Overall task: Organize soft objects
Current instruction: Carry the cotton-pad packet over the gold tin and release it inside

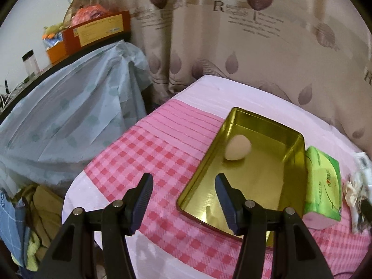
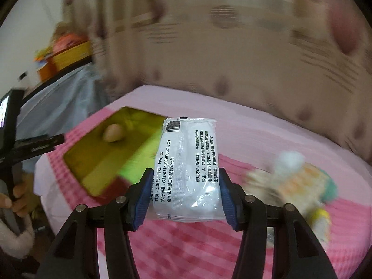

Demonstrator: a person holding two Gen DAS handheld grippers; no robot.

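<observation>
Right wrist view: the right tongs (image 2: 183, 195) at bottom centre clamp a white printed packet (image 2: 188, 162), lifted above the pink checked surface (image 2: 209, 244). Beyond it, left of centre, lies the gold tin tray (image 2: 93, 160) with a pale egg-shaped ball (image 2: 113, 133) inside; blurred plush toys (image 2: 295, 181) sit at right. Left wrist view: the left tongs (image 1: 183, 200) stand open and empty over the tray's near edge, a green tissue pack (image 1: 323, 186) touching its right wall.
</observation>
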